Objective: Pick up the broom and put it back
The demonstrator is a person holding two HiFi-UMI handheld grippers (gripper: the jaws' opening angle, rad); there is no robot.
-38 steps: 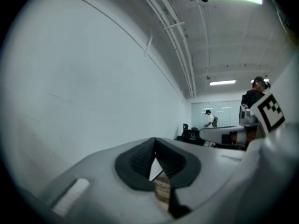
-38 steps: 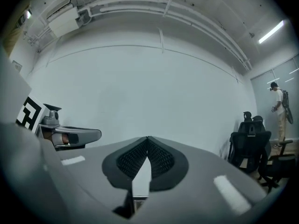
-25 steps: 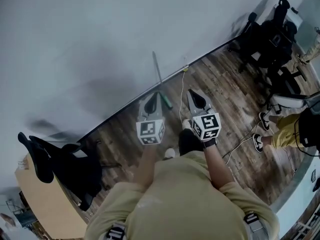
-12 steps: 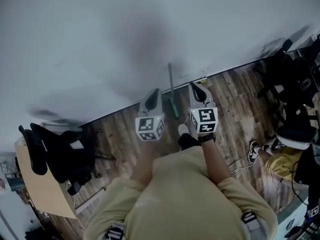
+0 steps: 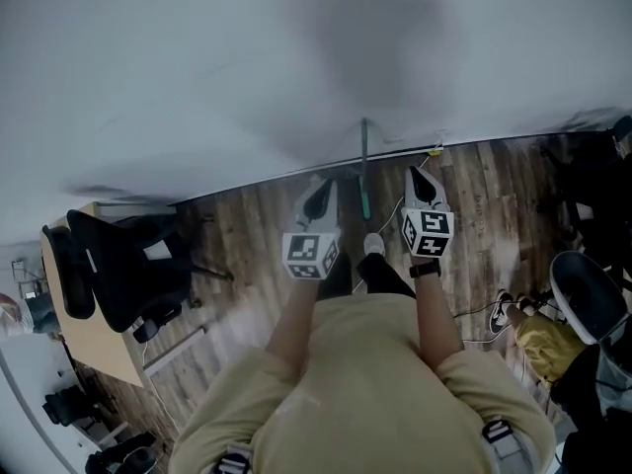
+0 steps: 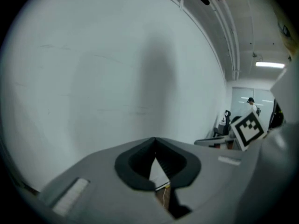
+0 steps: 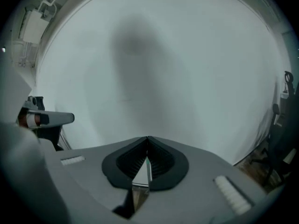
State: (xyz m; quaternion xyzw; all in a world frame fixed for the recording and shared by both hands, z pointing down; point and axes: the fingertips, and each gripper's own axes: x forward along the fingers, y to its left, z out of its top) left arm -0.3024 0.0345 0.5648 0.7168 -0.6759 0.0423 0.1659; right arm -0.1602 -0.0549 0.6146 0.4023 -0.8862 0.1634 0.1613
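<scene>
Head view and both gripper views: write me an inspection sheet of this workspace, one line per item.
Surface: dark wood-plank floor meeting a plain white wall.
Job's things: broom stands against the wall, ahead of the person, touched by neither tool.
Clutter: nothing seen by the broom apart from a cable.
Grippers: left tool shut, empty; right tool shut, empty; one on either side of the broom.
Cables: white cable with a yellow end at the wall base; more cable on the floor at right.
Surroundings: black office chair and desk at left; another chair and a second person's shoe at right.
</scene>
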